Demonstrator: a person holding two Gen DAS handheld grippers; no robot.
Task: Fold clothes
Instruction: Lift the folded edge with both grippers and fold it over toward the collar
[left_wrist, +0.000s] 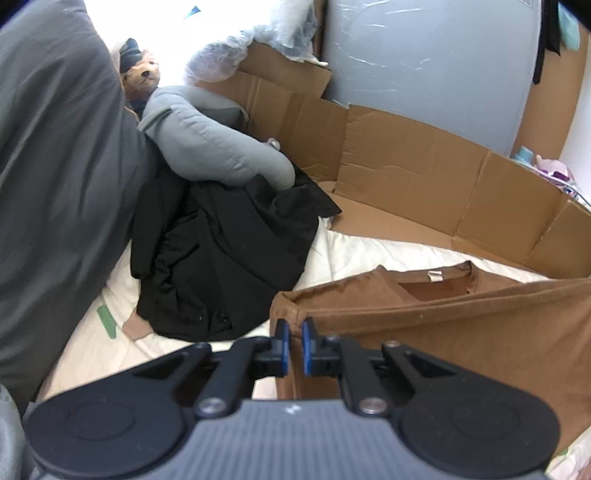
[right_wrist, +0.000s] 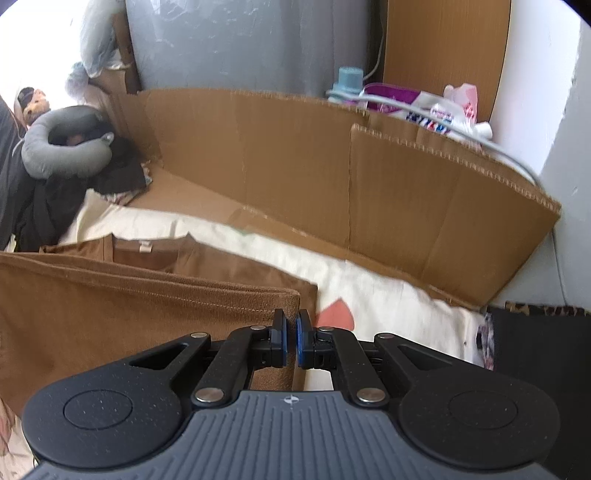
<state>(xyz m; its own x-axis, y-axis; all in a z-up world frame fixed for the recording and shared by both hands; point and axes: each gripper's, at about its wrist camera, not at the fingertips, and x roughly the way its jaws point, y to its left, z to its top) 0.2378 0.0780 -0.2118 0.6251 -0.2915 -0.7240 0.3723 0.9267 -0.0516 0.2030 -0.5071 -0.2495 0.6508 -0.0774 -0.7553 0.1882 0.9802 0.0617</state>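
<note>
We list a brown cotton T-shirt (left_wrist: 424, 317) raised off the cream bedsheet (left_wrist: 354, 254); left gripper (left_wrist: 294, 341) clenched on its left corner; right gripper (right_wrist: 290, 338) clenched on its right corner; black garment pile (left_wrist: 221, 258) at ten o'clock; cardboard wall (right_wrist: 295, 155) at twelve.

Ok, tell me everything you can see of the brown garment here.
The brown garment is a plain, soft-looking top with a stitched hem and a small white label inside the neck opening. Its near edge is lifted and stretched taut between the left gripper and the right gripper, each shut on a bottom corner. The neck end lies on the cream sheet, in front of the cardboard wall.
</note>
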